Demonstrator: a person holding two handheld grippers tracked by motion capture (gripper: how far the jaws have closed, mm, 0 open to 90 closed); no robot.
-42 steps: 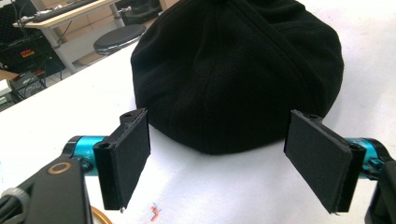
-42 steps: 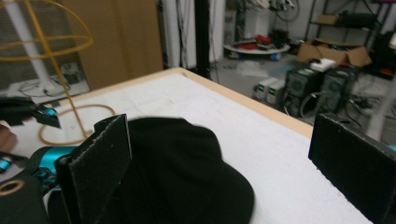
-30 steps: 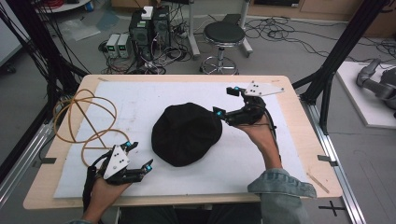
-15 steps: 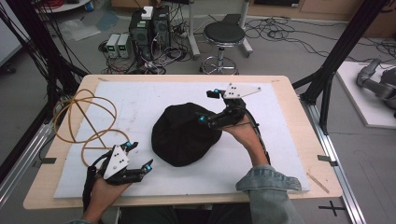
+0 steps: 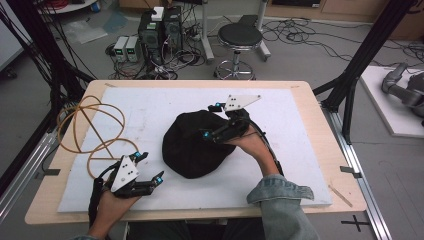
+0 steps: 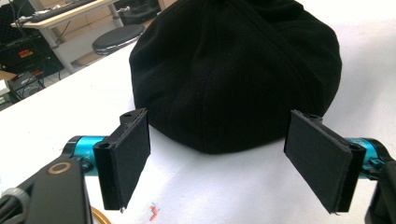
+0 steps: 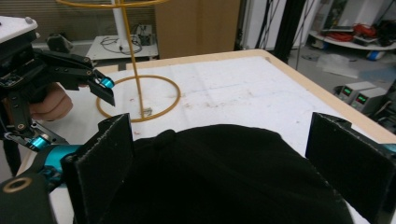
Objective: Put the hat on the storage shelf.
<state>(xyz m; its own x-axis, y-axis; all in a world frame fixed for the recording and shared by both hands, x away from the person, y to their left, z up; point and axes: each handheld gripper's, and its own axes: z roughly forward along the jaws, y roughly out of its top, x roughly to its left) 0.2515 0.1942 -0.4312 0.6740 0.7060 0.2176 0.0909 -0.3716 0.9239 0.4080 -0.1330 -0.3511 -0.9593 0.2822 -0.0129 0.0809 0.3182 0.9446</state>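
A black cloth cap [image 5: 192, 147] lies crown-up in the middle of the white mat [image 5: 145, 107]. My right gripper [image 5: 210, 120] is open and hovers over the cap's right top, one jaw past the far edge and one above the crown. In the right gripper view the cap [image 7: 224, 182] sits below and between the spread jaws of the right gripper [image 7: 229, 163]. My left gripper [image 5: 151, 167] rests open near the mat's front left, a short way from the cap. In the left gripper view the cap [image 6: 233, 70] lies just beyond the left gripper [image 6: 224, 158], apart from its jaws.
A yellow wire frame [image 5: 92, 130] stands on the table's left side, also seen as the wire frame [image 7: 135, 88] behind the cap. The wooden table edge [image 5: 320, 115] runs at the right. A stool [image 5: 240, 37] and electronics boxes [image 5: 160, 22] sit on the floor beyond.
My right gripper has swung left from the cap's right edge to above its top, jaws still spread. The left gripper and the cap have stayed put.
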